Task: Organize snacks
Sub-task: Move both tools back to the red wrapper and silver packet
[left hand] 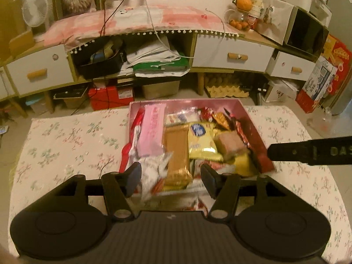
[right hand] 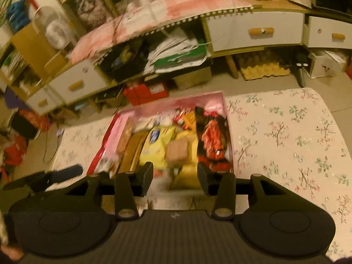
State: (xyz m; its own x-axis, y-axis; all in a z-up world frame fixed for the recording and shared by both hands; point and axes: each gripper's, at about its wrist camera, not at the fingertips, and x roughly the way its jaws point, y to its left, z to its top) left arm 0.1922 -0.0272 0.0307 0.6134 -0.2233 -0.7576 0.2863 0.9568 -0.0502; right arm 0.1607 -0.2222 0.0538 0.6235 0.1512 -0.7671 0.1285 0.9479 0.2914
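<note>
A pink-lined red box (left hand: 261, 151) full of snacks sits on the floral tablecloth (left hand: 66, 145). Inside lie a yellow packet (left hand: 201, 140), a brown bar (left hand: 177, 154), a long pink packet (left hand: 153, 129) and a crinkled white wrapper (left hand: 151, 171). My left gripper (left hand: 171, 176) hovers open over the box's near end, pads apart from the snacks below. The right gripper's black finger (left hand: 308, 150) reaches in from the right. In the right wrist view, my right gripper (right hand: 175, 173) is open above the box (right hand: 169, 101), over the yellow packet (right hand: 155, 145) and beside red-black packets (right hand: 212, 136). The view is blurred.
Behind the table runs a low cabinet with white drawers (left hand: 233, 55) and an open shelf of papers (left hand: 154, 59). Boxes (left hand: 110, 96) and an egg tray (left hand: 224, 88) crowd the floor beneath. Bare tablecloth (right hand: 286, 143) spreads on both sides of the snack box.
</note>
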